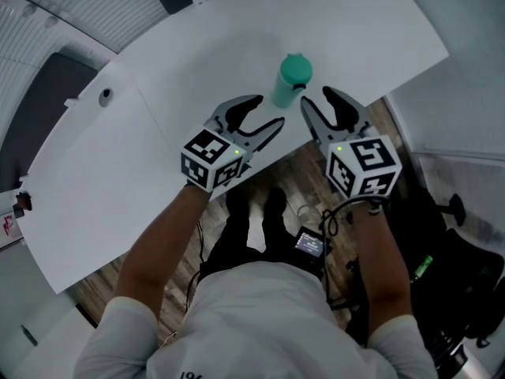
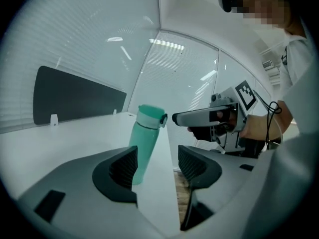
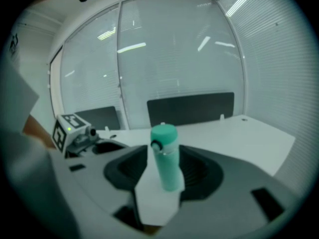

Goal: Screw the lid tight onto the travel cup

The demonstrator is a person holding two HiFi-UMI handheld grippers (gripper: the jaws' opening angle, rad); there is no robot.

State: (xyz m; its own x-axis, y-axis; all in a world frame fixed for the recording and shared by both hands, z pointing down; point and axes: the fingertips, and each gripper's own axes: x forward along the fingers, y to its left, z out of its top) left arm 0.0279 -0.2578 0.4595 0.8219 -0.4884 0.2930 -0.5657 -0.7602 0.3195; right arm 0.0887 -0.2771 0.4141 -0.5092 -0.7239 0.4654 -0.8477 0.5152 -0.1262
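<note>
Apparently finished: mint-green travel cup (image 1: 289,85), lid (image 1: 297,69) on, upright on white table (image 1: 197,61) — left gripper (image 1: 267,110) and right gripper (image 1: 316,97) fingers apart, empty.

Tally: 1 teal travel cup (image 1: 289,85), 1 lid (image 1: 297,69) on it. 2 grippers: left gripper (image 1: 266,110), right gripper (image 1: 318,96); 2 jaws each, 4 total. 2 marker cubes: left cube (image 1: 210,158), right cube (image 1: 364,166). 1 white worktop (image 1: 197,69), 1 round hole (image 1: 105,95) in it. 2 dark panels: wide panel (image 3: 189,108), smaller panel (image 3: 102,117).
</note>
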